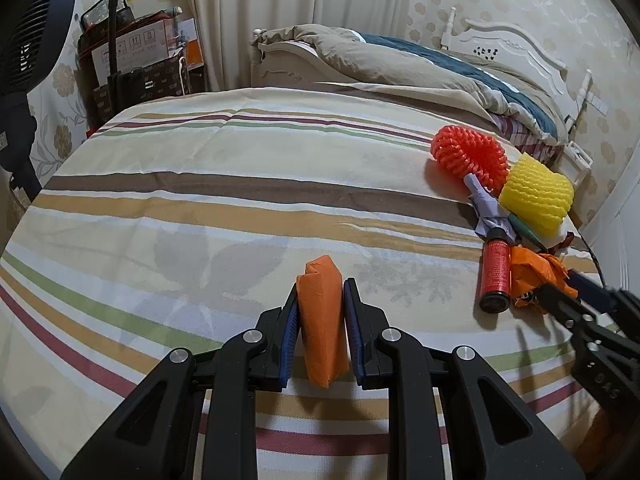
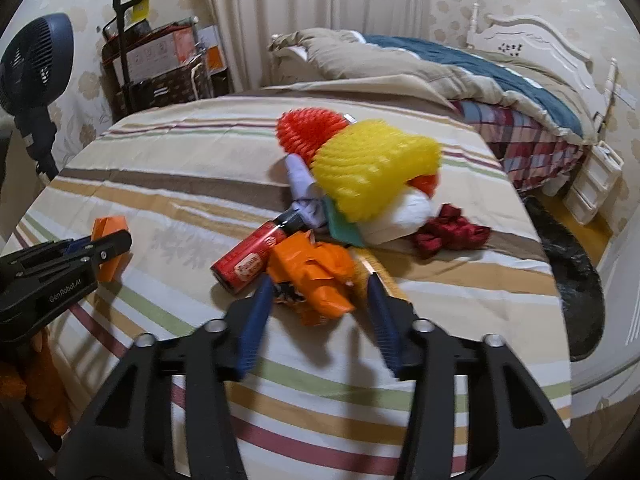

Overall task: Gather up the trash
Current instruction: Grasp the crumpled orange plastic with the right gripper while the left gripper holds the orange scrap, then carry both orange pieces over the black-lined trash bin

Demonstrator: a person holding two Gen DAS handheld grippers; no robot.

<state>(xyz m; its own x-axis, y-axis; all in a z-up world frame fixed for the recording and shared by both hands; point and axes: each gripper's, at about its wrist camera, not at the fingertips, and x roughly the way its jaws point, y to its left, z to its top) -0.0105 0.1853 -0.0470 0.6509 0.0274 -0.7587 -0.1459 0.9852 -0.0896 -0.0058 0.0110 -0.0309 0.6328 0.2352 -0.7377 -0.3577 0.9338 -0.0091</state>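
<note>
Striped bedsheet [image 1: 240, 184] underfoot, my left gripper [image 1: 320, 312] clamps an orange packet [image 1: 322, 320] while my right gripper [image 2: 320, 292] straddles the crumpled orange wrapper [image 2: 312, 276] beside the red can [image 2: 248, 260], pads not yet pressing; I should close squarely, sparing the can.

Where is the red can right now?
The red can lies on its side on the striped sheet, in the middle of the right wrist view, touching the crumpled orange paper and just below the yellow foam net.

L gripper [image 1: 320, 300] jaws clamped; R gripper [image 2: 316, 312] jaws seemingly apart, blurred.
</note>
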